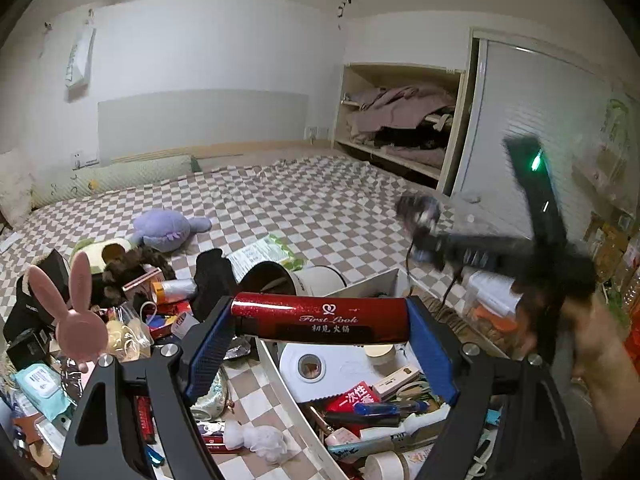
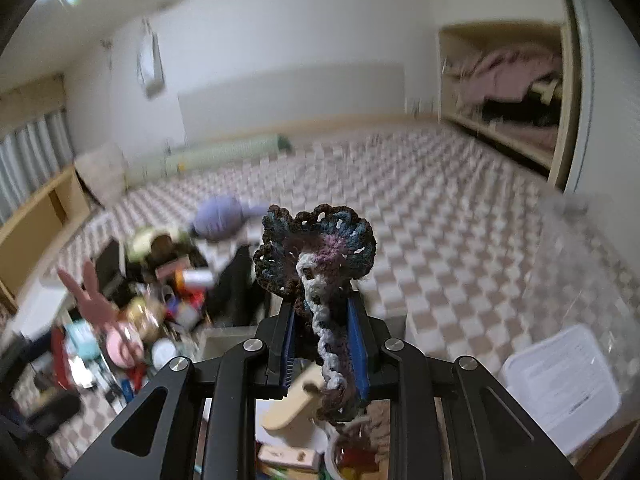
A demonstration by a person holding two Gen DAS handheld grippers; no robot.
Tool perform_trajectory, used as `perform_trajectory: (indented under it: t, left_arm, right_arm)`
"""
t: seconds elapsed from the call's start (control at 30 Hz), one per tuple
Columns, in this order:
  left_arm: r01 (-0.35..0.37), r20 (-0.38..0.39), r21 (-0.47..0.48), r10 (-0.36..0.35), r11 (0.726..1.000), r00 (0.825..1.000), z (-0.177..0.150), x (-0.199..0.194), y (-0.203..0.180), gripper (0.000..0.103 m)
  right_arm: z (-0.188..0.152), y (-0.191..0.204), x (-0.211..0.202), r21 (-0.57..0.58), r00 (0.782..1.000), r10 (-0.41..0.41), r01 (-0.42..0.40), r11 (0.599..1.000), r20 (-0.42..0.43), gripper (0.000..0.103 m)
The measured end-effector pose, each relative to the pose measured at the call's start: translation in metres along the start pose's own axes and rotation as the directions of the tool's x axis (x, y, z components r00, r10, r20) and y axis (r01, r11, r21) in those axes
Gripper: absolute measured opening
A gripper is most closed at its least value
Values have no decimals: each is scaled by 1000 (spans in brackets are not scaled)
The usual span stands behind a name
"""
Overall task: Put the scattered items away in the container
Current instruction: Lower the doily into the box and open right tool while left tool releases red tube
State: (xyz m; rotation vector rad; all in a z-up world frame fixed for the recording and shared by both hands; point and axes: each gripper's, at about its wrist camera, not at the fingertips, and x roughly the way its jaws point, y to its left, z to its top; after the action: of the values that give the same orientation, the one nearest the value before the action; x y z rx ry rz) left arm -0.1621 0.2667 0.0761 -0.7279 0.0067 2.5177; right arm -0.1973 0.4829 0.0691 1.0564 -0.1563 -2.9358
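My left gripper [image 1: 320, 322] is shut on a glittery red case [image 1: 320, 316] printed "First Look", held crosswise above the white container [image 1: 362, 282]. That box holds a tape roll [image 1: 310, 364], pens and small packets. My right gripper [image 2: 322, 312] is shut on a dark crocheted flower [image 2: 316, 248] whose twisted yarn tail hangs down between the blue pads [image 2: 356, 340]. In the left wrist view the right gripper [image 1: 424, 216] shows blurred at the right, over the container's far side, with a hand [image 1: 596, 356] behind it.
A heap of scattered things lies left of the container: a pink bunny-eared item [image 1: 76, 320], a wipes pack [image 1: 40, 384], a purple plush [image 1: 168, 230], a black cloth [image 1: 212, 276]. All rests on a checkered bed cover [image 1: 304, 200]. A clear lidded box [image 2: 560, 384] sits at right.
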Motion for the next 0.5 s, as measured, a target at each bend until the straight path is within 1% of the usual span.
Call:
perform_trajectory:
  t: [0.1, 0.2, 0.37, 0.5]
  left_arm:
    - [1, -17, -6, -1, 1000, 1000, -1, 10, 1, 83]
    - [3, -34, -12, -3, 1000, 999, -3, 19, 2, 83]
    - [6, -62, -1, -6, 1000, 998, -5, 35, -2, 83]
    - [10, -94, 1, -10, 1000, 995, -7, 52, -7, 83]
  right_arm:
    - [-16, -1, 20, -4, 997, 2, -2, 1000, -72, 25]
    - [-31, -5, 37, 26, 989, 14, -11, 1000, -146, 25]
    - [-45, -12, 51, 13, 976, -31, 34, 999, -215, 25]
    - [-58, -14, 54, 3, 963, -20, 22, 1000, -269, 25]
